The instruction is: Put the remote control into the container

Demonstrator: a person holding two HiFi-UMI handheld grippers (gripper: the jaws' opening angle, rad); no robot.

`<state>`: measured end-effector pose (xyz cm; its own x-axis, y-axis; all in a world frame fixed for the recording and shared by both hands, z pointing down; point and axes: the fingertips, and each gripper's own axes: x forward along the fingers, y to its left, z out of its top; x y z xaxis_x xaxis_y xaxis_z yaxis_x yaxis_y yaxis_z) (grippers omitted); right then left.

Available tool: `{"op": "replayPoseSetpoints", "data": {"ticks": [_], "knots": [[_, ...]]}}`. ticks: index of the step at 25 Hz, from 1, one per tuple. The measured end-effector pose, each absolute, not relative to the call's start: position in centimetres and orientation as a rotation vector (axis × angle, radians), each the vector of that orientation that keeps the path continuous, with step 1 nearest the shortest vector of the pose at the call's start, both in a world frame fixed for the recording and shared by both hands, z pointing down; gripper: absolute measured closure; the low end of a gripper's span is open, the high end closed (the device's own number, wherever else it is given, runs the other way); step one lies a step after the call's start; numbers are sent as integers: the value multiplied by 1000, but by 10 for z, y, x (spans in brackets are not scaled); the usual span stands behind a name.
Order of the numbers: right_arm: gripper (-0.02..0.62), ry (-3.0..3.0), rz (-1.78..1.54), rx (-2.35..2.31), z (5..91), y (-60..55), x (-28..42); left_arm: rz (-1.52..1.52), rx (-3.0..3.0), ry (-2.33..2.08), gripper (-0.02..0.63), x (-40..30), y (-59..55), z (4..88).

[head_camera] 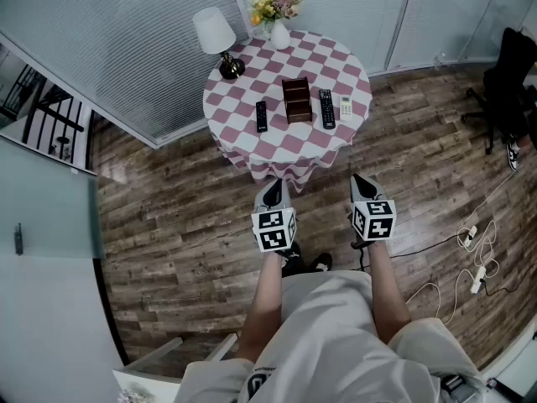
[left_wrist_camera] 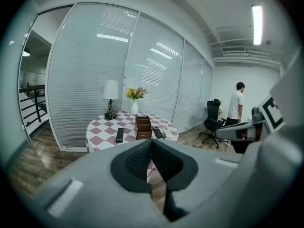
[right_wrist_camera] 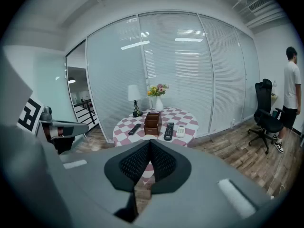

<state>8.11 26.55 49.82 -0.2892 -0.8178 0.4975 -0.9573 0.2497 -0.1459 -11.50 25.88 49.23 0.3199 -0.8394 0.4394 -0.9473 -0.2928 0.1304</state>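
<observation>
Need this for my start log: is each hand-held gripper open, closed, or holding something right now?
Left hand-held gripper: closed, holding nothing.
Right hand-held gripper: closed, holding nothing.

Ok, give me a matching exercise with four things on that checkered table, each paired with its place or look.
Things:
1. lamp
2. vase
3. container
4. white remote

Descriptions (head view):
A. brown, near the middle of the table
B. holds flowers, at the far edge
C. rightmost, beside a black remote
D. white shade, far left of the tabletop

Pairs: 1-D, 2-B, 3-A, 4-C
</observation>
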Motion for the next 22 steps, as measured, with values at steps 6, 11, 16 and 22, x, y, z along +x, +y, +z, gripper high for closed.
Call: {"op": "replayPoseSetpoints", "data": {"ticks": [6,11,16,22], "knots": [[595,-2225,602,1624,496,273,84,495,2216,-1625,601,-113,265,495],[595,-2229,597,1617,499,280,89,493,2221,-1626,601,-108,274,495],[594,-2261,608,1633,496,276,88,501,2198,-1636,601,-113,275,501],[594,-2307,590,1632,495,264,79,458,2186,-1618,601,-119,266,509]]}}
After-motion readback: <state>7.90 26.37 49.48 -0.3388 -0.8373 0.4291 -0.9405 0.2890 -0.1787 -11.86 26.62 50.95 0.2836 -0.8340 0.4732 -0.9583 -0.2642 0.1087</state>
